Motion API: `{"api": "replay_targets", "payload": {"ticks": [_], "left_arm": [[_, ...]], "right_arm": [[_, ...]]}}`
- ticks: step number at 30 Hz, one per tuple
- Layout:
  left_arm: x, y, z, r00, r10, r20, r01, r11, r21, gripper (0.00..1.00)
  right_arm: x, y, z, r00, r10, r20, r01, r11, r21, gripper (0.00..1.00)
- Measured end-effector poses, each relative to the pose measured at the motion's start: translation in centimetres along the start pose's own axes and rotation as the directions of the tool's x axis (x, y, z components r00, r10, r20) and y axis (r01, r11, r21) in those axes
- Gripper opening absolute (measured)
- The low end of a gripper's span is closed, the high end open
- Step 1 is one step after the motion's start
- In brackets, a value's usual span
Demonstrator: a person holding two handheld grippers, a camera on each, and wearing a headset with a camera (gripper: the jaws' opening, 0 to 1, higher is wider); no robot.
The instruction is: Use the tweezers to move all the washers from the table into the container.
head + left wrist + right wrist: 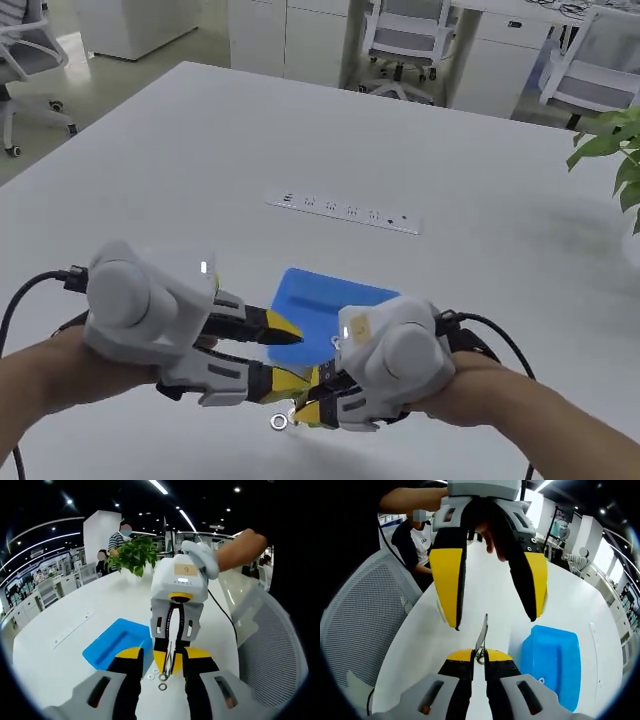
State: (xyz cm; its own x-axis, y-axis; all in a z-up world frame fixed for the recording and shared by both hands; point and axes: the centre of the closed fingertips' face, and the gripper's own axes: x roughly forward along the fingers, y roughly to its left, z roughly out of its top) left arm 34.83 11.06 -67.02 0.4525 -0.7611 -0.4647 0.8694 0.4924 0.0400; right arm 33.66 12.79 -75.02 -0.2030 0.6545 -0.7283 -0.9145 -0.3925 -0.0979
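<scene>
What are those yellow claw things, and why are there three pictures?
They are two grippers, tools that a person holds and squeezes. One picture comes from a camera on the person's head. The two round pictures come from cameras riding on each gripper. The left gripper is open and holds nothing. The right gripper is shut on thin metal tweezers. On the white table lie small washers, a blue container and a power strip.

- Tweezers [481,632]: thin and silver, with the blades drawn together to a point. They are clamped in the right gripper [480,656], low centre of the right gripper view.
- Washers [162,686]: a few small metal rings lying flat, bottom centre of the left gripper view, near the container.
- Container [318,300]: a shallow blue rectangular tray, open side up, lower centre of the head view.
</scene>
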Motion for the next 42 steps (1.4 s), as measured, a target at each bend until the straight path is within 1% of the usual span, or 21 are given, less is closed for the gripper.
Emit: {"api": "replay_targets", "payload": {"ticks": [2,4,6,8,11,16,20,24,28,34,38,42], "left_arm": [[-0.1,-0.1,-0.1,1.0000,0.010,-0.001,-0.010,1.000,-0.007,0.44],[-0.2,-0.1,-0.2,0.9998,0.020,0.006,-0.020,0.999,-0.029,0.50],[-0.4,-0.1,-0.4,0.9996,0.024,0.011,-0.024,0.999,-0.044,0.58],[-0.5,-0.1,-0.5,0.9994,0.034,0.012,-0.033,0.998,-0.045,0.62],[-0.8,-0.1,-0.5,0.9987,0.048,0.014,-0.048,0.997,-0.058,0.66],[-1.1,-0.1,-0.4,0.9975,0.067,0.025,-0.064,0.995,-0.081,0.74],[-1.3,-0.1,-0.5,0.9967,0.076,0.029,-0.073,0.993,-0.098,0.78],[-1.7,0.0,-0.9,0.9958,0.087,0.027,-0.084,0.990,-0.110,0.84],[-1.9,0.1,-1.1,0.9943,0.101,0.033,-0.096,0.987,-0.128,0.88],[-2.2,0.0,-1.8,0.9947,0.101,0.020,-0.097,0.985,-0.144,0.92],[-2.3,0.1,-1.9,0.9936,0.111,0.017,-0.108,0.984,-0.138,0.93],[-2.5,0.2,-1.7,0.9927,0.118,0.022,-0.114,0.984,-0.137,0.96]], "right_arm": [[-0.3,-0.1,0.2,1.0000,-0.003,0.001,0.003,1.000,-0.002,0.09],[-0.6,-0.3,0.5,1.0000,-0.006,0.004,0.006,1.000,-0.004,0.09],[-0.9,-0.3,0.7,0.9999,-0.006,0.009,0.006,1.000,-0.001,0.09],[-1.2,-0.4,0.9,0.9999,-0.008,0.012,0.008,1.000,-0.002,0.09],[-1.6,-0.5,1.1,0.9999,-0.008,0.014,0.008,1.000,0.001,0.09],[-2.5,-0.8,1.5,0.9998,-0.011,0.017,0.011,1.000,0.006,0.09],[-3.2,-1.2,1.8,0.9996,-0.020,0.020,0.020,1.000,0.008,0.09],[-4.1,-1.7,2.3,0.9992,-0.032,0.024,0.032,0.999,0.007,0.09],[-4.9,-2.4,2.7,0.9983,-0.048,0.032,0.048,0.999,0.007,0.09],[-5.9,-3.3,3.1,0.9968,-0.069,0.041,0.068,0.998,0.013,0.09],[-6.2,-4.1,2.8,0.9956,-0.085,0.040,0.085,0.996,0.011,0.09],[-6.6,-5.3,2.4,0.9933,-0.109,0.038,0.109,0.994,0.019,0.09]]}}
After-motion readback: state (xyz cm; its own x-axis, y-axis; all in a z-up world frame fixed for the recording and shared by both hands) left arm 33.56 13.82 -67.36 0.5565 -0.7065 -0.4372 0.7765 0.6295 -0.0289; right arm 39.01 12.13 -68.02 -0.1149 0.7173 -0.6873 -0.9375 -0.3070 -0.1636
